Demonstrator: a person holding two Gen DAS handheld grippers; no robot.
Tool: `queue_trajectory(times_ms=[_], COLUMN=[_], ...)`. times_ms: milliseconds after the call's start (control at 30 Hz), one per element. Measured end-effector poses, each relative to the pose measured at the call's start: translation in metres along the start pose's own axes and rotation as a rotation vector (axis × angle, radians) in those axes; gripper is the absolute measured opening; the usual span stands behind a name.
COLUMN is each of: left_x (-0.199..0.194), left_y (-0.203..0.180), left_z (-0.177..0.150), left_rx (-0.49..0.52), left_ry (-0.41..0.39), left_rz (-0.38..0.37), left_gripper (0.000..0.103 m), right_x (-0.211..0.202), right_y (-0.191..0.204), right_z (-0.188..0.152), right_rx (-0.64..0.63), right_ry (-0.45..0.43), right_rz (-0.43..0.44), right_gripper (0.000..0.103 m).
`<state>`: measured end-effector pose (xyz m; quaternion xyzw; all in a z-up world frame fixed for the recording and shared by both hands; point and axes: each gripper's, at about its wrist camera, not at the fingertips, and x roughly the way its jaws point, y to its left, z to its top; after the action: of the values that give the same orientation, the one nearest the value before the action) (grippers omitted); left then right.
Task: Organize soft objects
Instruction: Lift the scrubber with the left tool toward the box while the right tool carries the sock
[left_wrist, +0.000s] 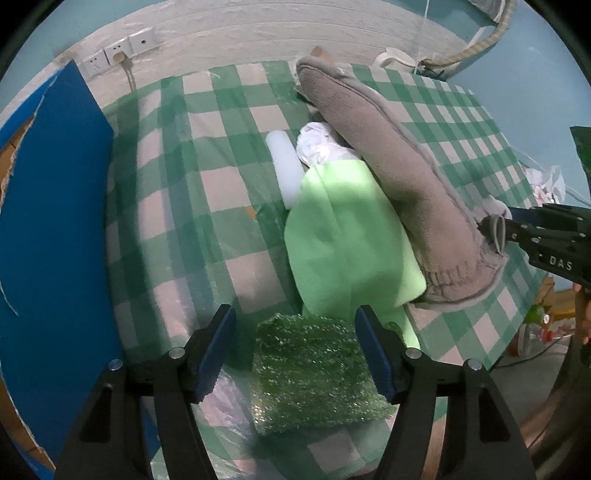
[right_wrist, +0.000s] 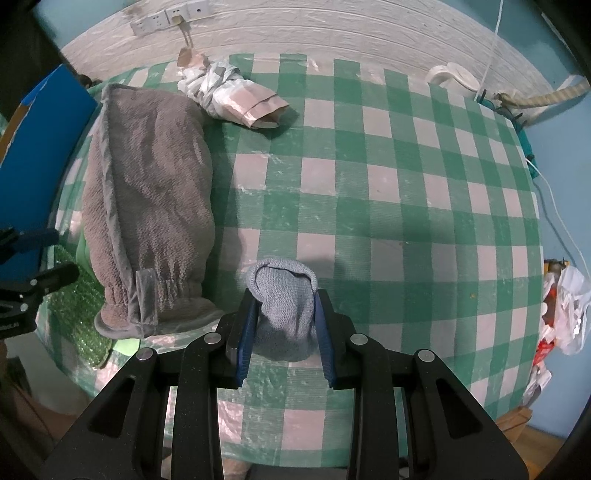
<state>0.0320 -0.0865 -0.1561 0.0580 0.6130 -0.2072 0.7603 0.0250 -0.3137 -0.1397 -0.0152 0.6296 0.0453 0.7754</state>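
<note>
Several softs are sitting piled; left gripper (left_wrist: 295, 347) is hanging open over green scourer (left_wrist: 314, 373), right gripper (right_wrist: 284, 325) is pinching blue sock (right_wrist: 284, 310), unplaced.

**Left wrist: jaws open over sponge**

Left gripper (left_wrist: 295, 349) open, glittery green sponge (left_wrist: 314, 373) between the jaws at the table's (left_wrist: 177, 206) near edge, untouched. Light green cloth (left_wrist: 343, 240) beyond it, grey mitt (left_wrist: 391, 166) overlapping the cloth.

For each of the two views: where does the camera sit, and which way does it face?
Left wrist: on the left hand-held gripper, facing steeply down at the sparkly green scouring pad; jaws open.
Right wrist: on the right hand-held gripper, facing down, clamping a blue-grey knitted sock.
Shared: the grey plush mitt and the green-checked tablecloth.
</note>
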Motion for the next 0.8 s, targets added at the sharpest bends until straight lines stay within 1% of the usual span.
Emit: queue_trajectory(times_ms=[33,100,167,200,233,300,467,600,800], left_x=[-0.001,-0.001,0.001,0.003,0.005,0.008,0.005,-0.001,-0.013], left_y=[0.000,-0.004,-0.009,-0.010,-0.012,-0.013,-0.016,-0.020,-0.026], left_z=[-0.001,-0.002,-0.004,-0.005,-0.005,-0.008,-0.013,-0.016,-0.021], left_rx=[0.003,0.020,0.044,0.054,0.062,0.076,0.107,0.122,0.146], left_ry=[0.003,0.010,0.022,0.030,0.038,0.056,0.057,0.049,0.030], left_rz=[-0.010,-0.023,-0.021,-0.022,-0.023,-0.025,-0.032,-0.040,-0.039], left_gripper=[0.065,0.055,0.049,0.043,0.039,0.023,0.014,0.012,0.011], right_x=[0.000,0.000,-0.001,-0.001,-0.001,-0.002,-0.005,-0.013,-0.023], right_y=[0.000,-0.001,-0.002,-0.002,-0.001,-0.001,0.000,0.003,0.006], right_z=[0.000,0.000,0.000,0.000,0.000,0.000,0.000,0.000,0.000], right_rx=[0.001,0.002,0.003,0.002,0.001,-0.001,-0.004,-0.011,-0.006], right_ry=[0.000,-0.001,-0.001,-0.002,-0.002,-0.003,-0.011,-0.040,-0.058], right_rz=[0.000,0.000,0.000,0.000,0.000,0.000,-0.004,-0.009,0.002], right_gripper=[0.029,0.029,0.029,0.029,0.029,0.029,0.029,0.029,0.029])
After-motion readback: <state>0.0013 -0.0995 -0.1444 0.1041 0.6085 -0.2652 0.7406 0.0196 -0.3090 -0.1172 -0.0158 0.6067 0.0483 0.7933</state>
